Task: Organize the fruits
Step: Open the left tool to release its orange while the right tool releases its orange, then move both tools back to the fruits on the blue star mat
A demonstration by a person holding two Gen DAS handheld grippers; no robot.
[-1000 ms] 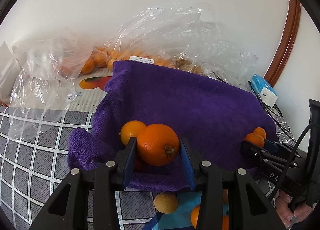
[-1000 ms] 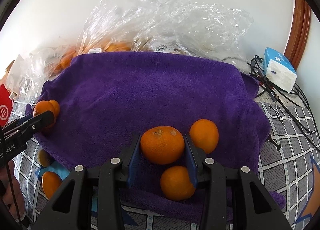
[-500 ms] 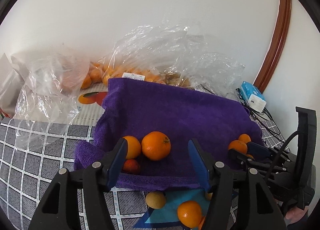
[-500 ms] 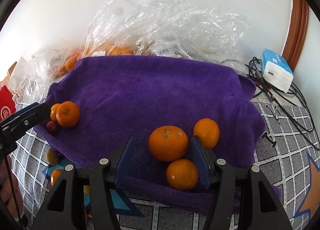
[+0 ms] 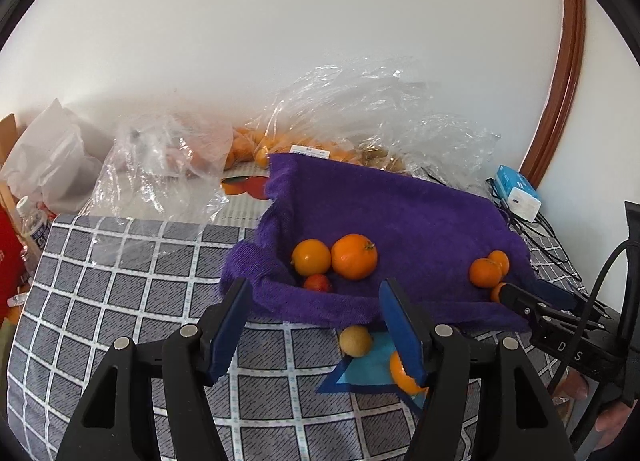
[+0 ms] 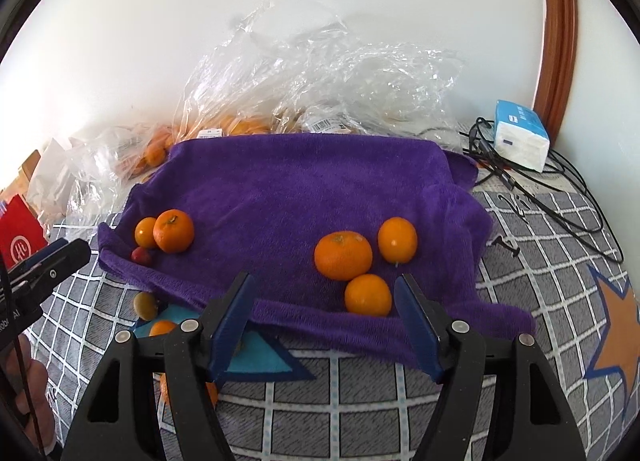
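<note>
A purple towel lies over a grey checked cloth. At its left end rest two oranges and a small red fruit. My left gripper stands open just short of them, with nothing between its fingers. At the right end lie three oranges. My right gripper hovers before them, its jaws opening and holding nothing. Each gripper shows at the edge of the other's view: the right gripper, the left gripper. A yellowish round fruit and an orange lie loose in front of the towel.
Crumpled clear plastic bags with more oranges lie against the white wall behind the towel. A tissue pack and black cables are at the right. A red box and a white bag are at the left.
Both grippers let go of their oranges, opened, and drew back and up. The two released oranges now rest on the towel among the others.
</note>
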